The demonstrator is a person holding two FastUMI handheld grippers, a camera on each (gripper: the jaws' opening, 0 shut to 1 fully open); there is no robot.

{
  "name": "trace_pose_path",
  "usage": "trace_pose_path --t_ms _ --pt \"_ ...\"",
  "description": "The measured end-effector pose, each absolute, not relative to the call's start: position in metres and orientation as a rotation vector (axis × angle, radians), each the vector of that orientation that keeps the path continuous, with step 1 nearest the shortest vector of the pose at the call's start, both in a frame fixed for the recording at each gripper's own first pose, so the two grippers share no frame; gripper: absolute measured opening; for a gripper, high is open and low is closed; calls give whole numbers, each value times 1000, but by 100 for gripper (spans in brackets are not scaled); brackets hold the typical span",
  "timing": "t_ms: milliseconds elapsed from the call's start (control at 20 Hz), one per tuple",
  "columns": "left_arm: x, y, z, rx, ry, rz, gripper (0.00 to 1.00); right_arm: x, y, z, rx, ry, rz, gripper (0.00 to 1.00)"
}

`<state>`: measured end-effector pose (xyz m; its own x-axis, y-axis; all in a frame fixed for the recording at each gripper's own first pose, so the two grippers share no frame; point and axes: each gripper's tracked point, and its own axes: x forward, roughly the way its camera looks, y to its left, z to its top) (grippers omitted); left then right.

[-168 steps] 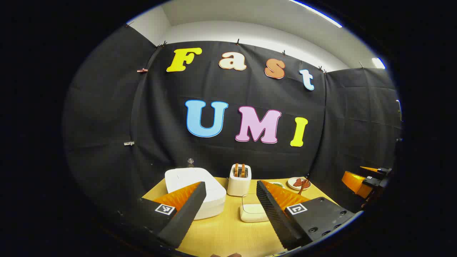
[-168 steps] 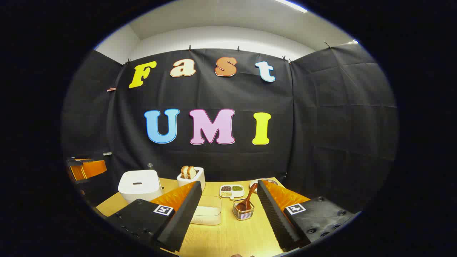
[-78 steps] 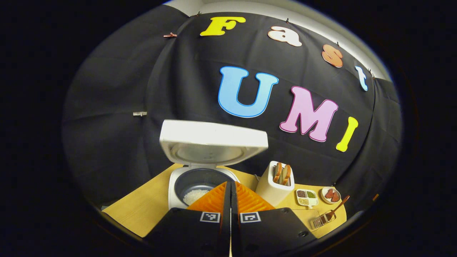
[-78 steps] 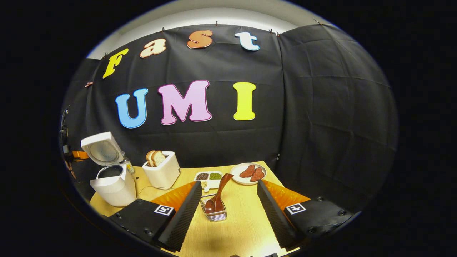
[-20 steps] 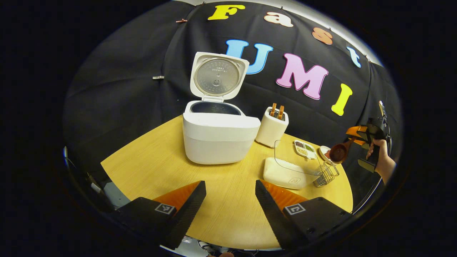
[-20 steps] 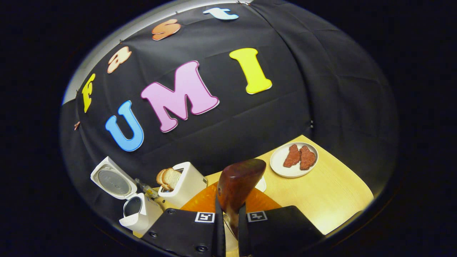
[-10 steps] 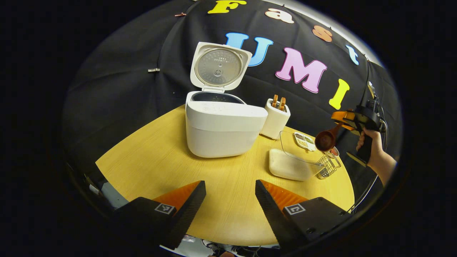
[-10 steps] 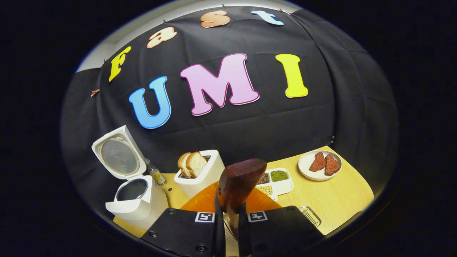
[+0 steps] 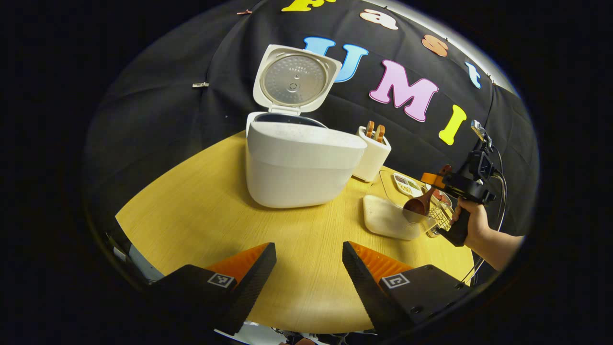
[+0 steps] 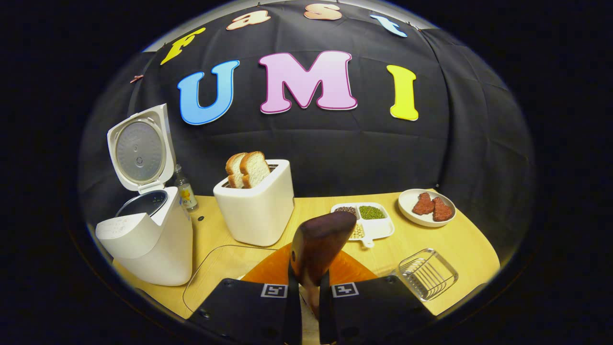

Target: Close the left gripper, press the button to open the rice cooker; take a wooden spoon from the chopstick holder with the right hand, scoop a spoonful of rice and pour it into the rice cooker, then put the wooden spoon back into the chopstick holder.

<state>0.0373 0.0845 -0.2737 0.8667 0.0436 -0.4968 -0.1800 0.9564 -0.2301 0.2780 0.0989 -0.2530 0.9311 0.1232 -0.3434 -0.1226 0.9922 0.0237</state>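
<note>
Clamped low on its stiff, light handle by the right gripper (image 10: 309, 306), the wooden spoon (image 10: 316, 247) dips toward the clear rice container (image 9: 390, 218) at the rice cooker's (image 9: 299, 160) four o'clock, while the left gripper (image 9: 309, 273) hangs wide open, empty.

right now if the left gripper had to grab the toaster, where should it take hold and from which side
Probably around the toaster's upper body, coming from above with the fingers across its narrower width, below the bread slices that stick out of the top. It stands upright with flat, smooth sides, so a wide-open left gripper would likely suit. The rice cooker stands close beside it, so that side looks cramped.
</note>
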Motion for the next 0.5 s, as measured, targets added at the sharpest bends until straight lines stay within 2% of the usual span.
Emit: trace_pose_path --t_ms 250,500 --pt "36 90 -281 -391 527 135 96 263 138 -265 97 413 137 18" --pt "36 104 -275 -388 519 157 98 259 159 -269 290 492 132 19"
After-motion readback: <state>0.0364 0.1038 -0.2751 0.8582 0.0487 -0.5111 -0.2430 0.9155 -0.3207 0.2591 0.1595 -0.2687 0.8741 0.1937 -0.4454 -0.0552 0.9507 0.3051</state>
